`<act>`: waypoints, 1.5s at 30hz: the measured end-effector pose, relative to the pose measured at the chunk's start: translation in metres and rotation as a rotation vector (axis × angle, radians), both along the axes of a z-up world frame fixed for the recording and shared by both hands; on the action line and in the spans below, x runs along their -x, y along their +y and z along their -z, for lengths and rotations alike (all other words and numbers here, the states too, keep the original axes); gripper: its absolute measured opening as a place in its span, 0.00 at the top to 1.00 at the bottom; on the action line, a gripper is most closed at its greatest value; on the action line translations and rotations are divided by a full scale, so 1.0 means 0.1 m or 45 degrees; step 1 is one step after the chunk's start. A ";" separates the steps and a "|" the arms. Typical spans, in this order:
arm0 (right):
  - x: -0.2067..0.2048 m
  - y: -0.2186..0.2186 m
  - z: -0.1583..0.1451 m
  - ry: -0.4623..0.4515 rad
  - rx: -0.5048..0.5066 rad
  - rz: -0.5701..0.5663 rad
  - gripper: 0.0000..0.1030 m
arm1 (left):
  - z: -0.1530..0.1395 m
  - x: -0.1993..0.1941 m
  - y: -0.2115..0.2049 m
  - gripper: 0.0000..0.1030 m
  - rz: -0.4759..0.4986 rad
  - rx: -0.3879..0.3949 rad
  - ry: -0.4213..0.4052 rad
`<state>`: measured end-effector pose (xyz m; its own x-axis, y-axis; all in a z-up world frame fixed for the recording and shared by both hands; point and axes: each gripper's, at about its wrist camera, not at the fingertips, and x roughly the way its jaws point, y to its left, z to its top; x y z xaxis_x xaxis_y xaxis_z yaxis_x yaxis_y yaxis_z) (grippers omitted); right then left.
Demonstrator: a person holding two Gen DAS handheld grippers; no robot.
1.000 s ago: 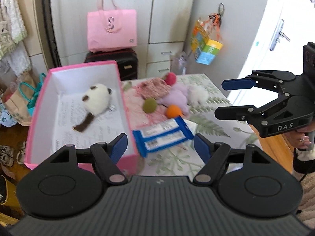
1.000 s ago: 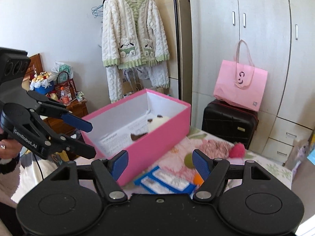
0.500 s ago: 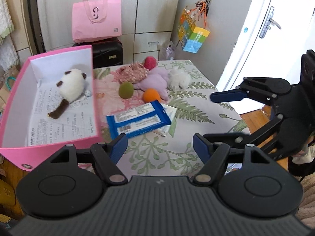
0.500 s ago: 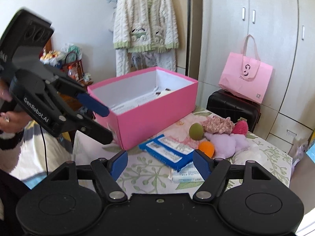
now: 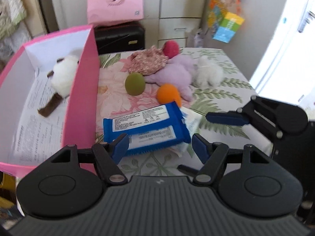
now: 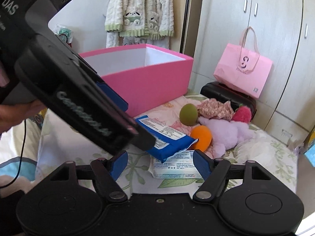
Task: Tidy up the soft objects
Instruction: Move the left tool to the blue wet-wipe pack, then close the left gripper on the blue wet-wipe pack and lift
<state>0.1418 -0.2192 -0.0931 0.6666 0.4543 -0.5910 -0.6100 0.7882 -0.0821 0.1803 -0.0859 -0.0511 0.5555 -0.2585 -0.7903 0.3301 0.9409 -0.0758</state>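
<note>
A pink box (image 5: 82, 90) stands at the table's left with a white and brown plush (image 5: 63, 76) inside. Beside it lie a green ball (image 5: 135, 84), an orange ball (image 5: 168, 95), a purple plush (image 5: 175, 74), a white plush (image 5: 208, 74), a red strawberry plush (image 5: 170, 48) and a floral cloth piece (image 5: 147, 62). My left gripper (image 5: 159, 147) is open and empty, just above a blue wipes pack (image 5: 145, 125). My right gripper (image 6: 159, 164) is open and empty over a white tissue pack (image 6: 175, 167); it shows in the left wrist view (image 5: 226, 118).
A floral cloth covers the table (image 5: 216, 96). A black suitcase (image 5: 120, 37) with a pink bag (image 5: 115, 2) stands behind it, by white cupboards (image 6: 275, 39). A colourful cube (image 5: 226, 27) hangs at the right. A knitted cardigan (image 6: 139, 9) hangs on the wall.
Both grippers have come down and forward toward the packs at the table's front. The left gripper now fills the left of the right wrist view. Both stay open.
</note>
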 end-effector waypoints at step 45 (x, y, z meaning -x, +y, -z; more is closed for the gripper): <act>-0.09 -0.35 0.28 0.073 -0.123 0.145 0.53 | 0.52 -0.36 0.10 0.20 -0.217 0.255 0.086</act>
